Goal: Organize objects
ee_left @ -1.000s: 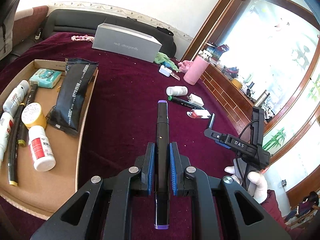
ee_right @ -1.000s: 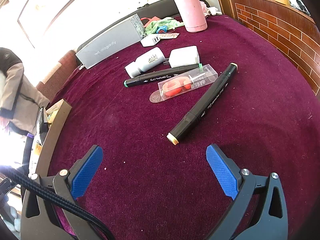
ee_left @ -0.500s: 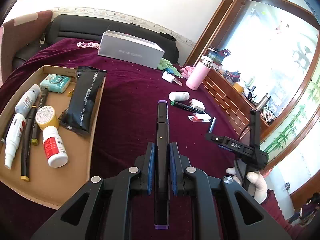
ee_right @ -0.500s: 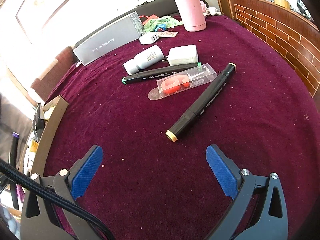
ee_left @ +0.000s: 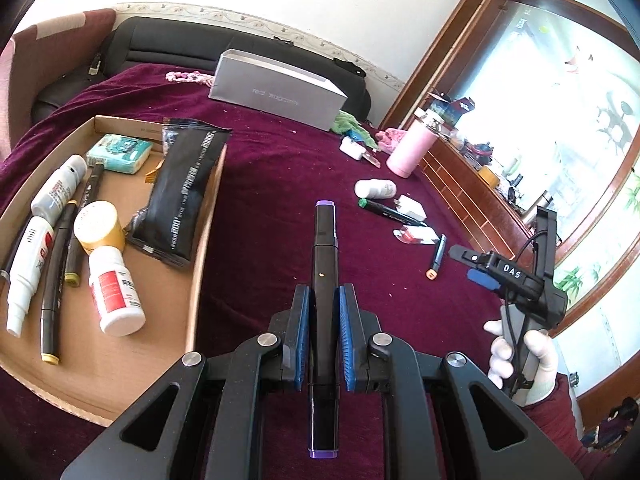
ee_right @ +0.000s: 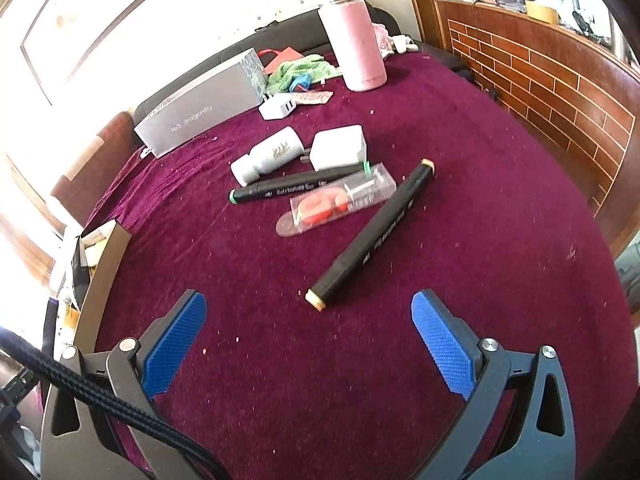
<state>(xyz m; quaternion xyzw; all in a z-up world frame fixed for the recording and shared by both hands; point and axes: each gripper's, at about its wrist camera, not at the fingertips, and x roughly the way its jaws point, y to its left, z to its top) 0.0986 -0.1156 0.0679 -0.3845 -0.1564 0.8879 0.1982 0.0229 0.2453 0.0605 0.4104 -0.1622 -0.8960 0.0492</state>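
Purple-capped marker clamped in left gripper beside cardboard tray — right gripper wide.

Plush maroon cloth, cardboard tray, glossy marker

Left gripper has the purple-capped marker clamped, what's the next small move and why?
Probably swing the left gripper to its left until it is over the cardboard tray, then open. The purple-capped marker is clamped above bare cloth, and the tray already holds sorted markers and bottles. The right gripper is open, with the tan-capped marker lying ahead of it.
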